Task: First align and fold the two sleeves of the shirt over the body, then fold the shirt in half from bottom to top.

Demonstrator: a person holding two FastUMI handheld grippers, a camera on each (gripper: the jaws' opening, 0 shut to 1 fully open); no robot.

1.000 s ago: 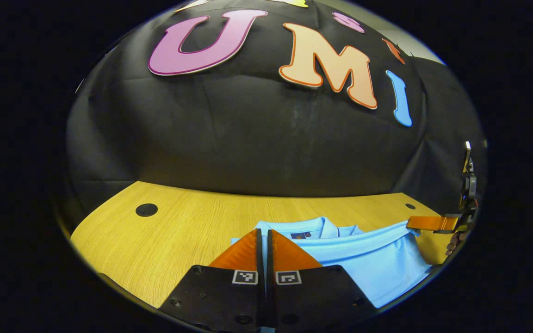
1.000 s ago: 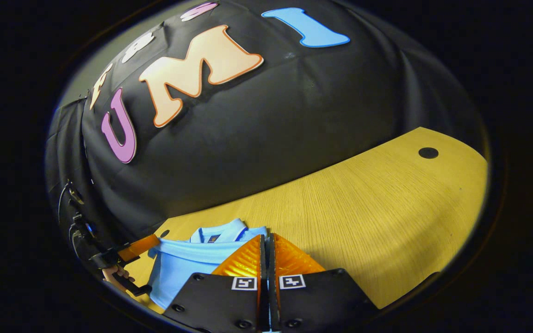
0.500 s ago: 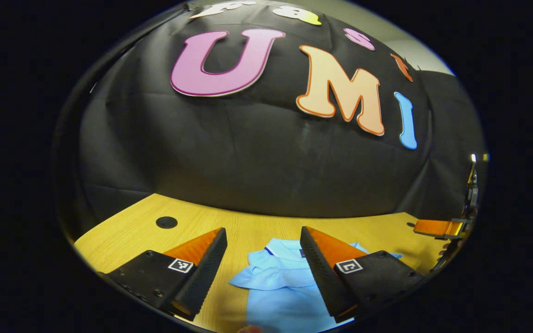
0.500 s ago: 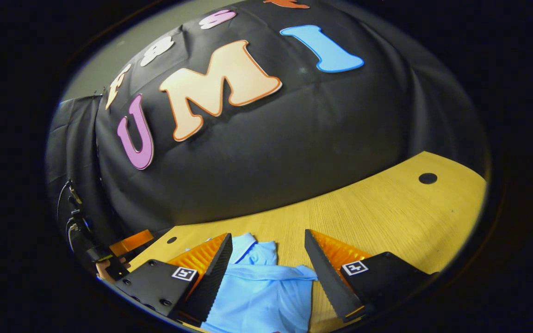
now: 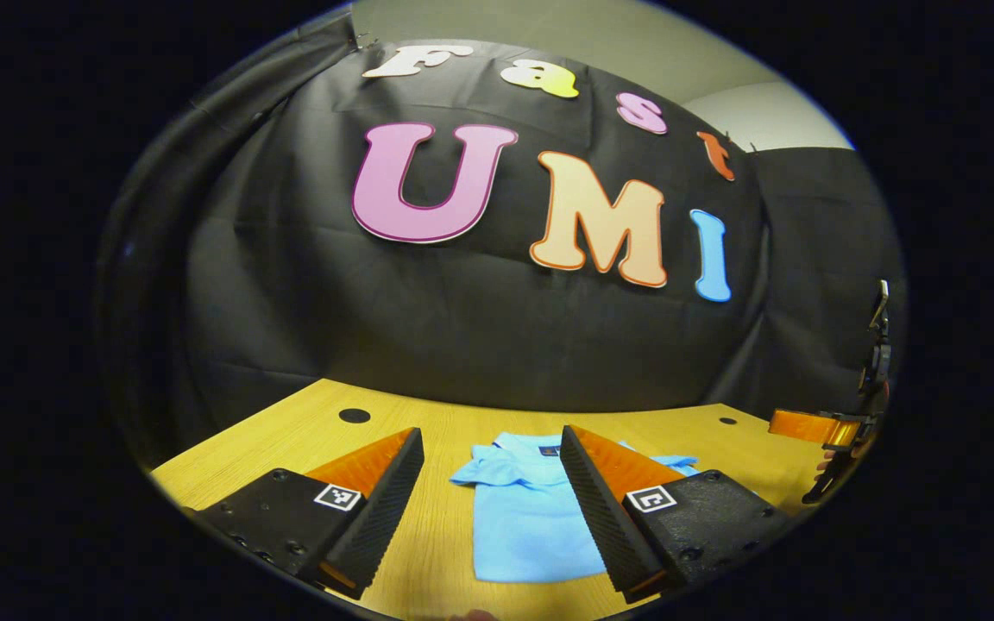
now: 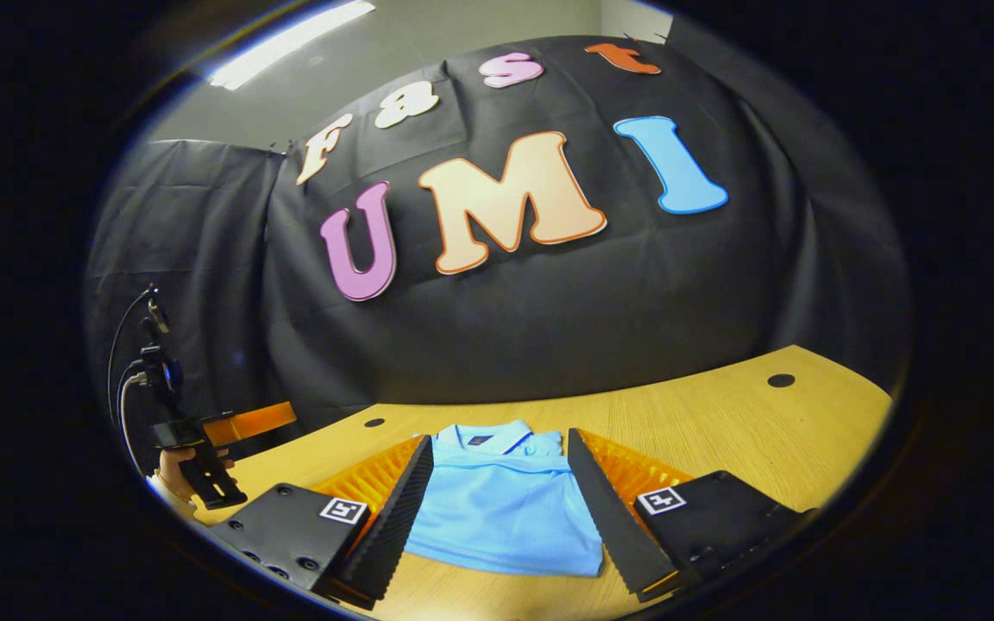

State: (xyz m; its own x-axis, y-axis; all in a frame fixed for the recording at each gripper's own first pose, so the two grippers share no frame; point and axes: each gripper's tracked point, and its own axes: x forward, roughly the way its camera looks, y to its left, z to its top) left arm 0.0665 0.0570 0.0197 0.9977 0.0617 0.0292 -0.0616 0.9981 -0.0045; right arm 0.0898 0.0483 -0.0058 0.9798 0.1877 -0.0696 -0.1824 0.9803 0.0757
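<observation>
Wood-grain table (image 5: 273, 440) runs across the bottom of both views, pale yellow, with small dark round holes (image 5: 354, 415) set into it near the back edge, and black cloth (image 5: 462, 328) hangs as the booth wall right behind it; above the cloth I see a strip of plain wall, and in the right gripper view a bright ceiling light (image 6: 290, 39). On the table lies the light blue shirt (image 6: 506, 509), folded into a compact rectangle with the collar (image 6: 480, 437) toward the back wall and a sleeve edge lying across the chest just below it. From the left gripper view I see the shirt (image 5: 523, 517) flat on the wood, a sleeve corner sticking out on its left side. My left gripper (image 5: 492, 504) hangs above the near edge of the shirt with its jaws spread wide, holding nothing, the cloth showing in the gap between them. My right gripper (image 6: 497, 513) is posed the same way, jaws released and wide apart, framing the shirt without touching it. Far off at the left edge of the right gripper view I can make out the left gripper (image 6: 242, 424) raised off the table, with the hand (image 6: 171, 470) that holds it and a cable looping above.
</observation>
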